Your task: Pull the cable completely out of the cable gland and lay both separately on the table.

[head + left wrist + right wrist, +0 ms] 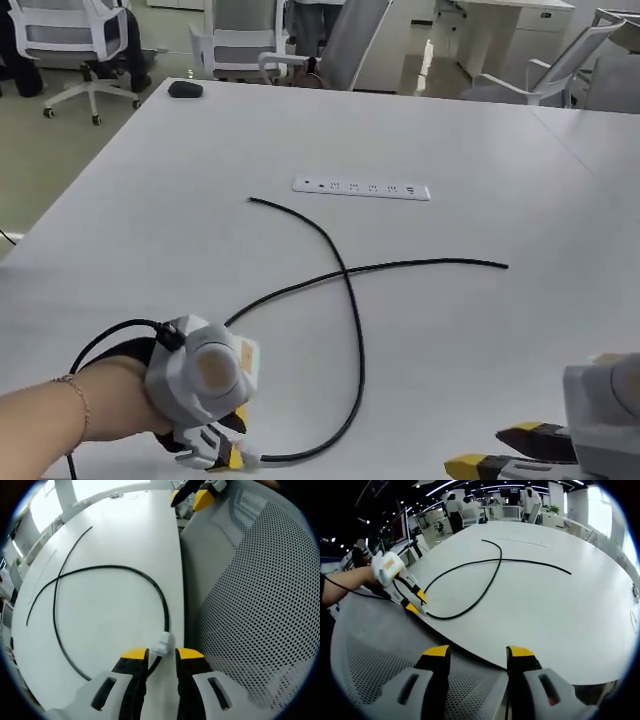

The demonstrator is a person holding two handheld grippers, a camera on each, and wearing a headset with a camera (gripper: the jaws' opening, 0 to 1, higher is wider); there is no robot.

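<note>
A long black cable (352, 300) lies looped and crossed over itself on the white table (480, 330). Its near end carries a small white cable gland (163, 644), which rests on the table at the front edge. My left gripper (162, 655) is open, and its yellow tips straddle the gland and the cable end (250, 462). The same gripper (238, 440) sits at the lower left, held in a hand. My right gripper (479, 652) is open with nothing between its jaws, and hangs off the table's front edge (490, 448). The cable (485, 587) is far from it.
A white power strip (360, 188) lies beyond the cable. A small black object (185, 89) sits near the far left corner. A grey mesh chair (260, 605) stands against the table's front edge. Office chairs (70, 40) stand behind the table.
</note>
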